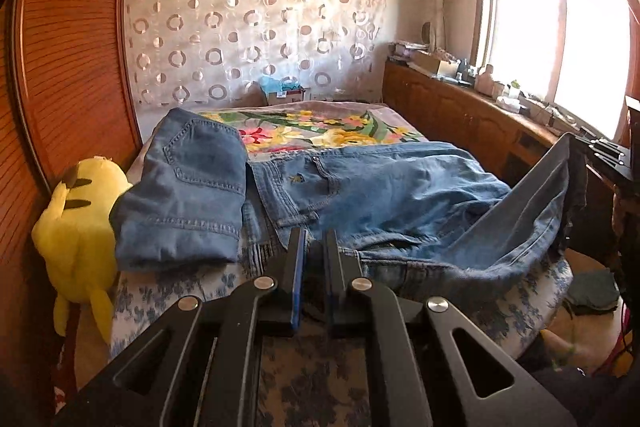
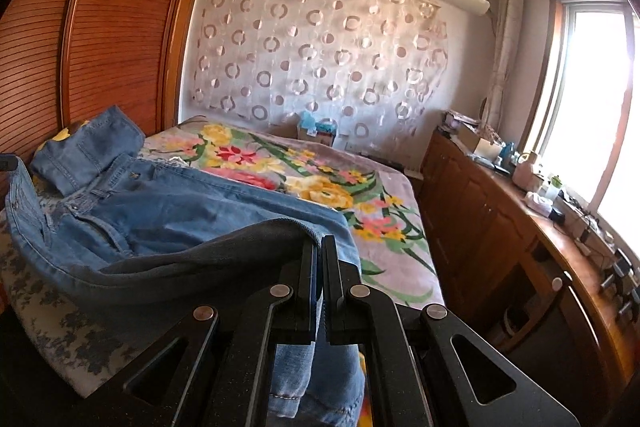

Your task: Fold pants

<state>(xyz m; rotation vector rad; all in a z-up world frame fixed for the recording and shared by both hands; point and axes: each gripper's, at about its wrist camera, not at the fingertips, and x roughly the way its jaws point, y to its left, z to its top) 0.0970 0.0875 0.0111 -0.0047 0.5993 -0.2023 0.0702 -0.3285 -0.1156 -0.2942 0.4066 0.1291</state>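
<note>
Pants pinched in both my tongs over the bed

Pants (image 2: 192,219) hang from my right tongs (image 2: 320,247), whose jaws are clamped on a fold of denim at the tips, with more cloth drooping below. My left tongs (image 1: 314,239) are nearly closed too, on the jeans' edge it seems, though I cannot tell for sure. Beyond both, the jeans sprawl across the bed (image 2: 384,227). Farther left lies another folded pair (image 1: 188,187), touching a yellow plush toy (image 1: 76,227).
</note>
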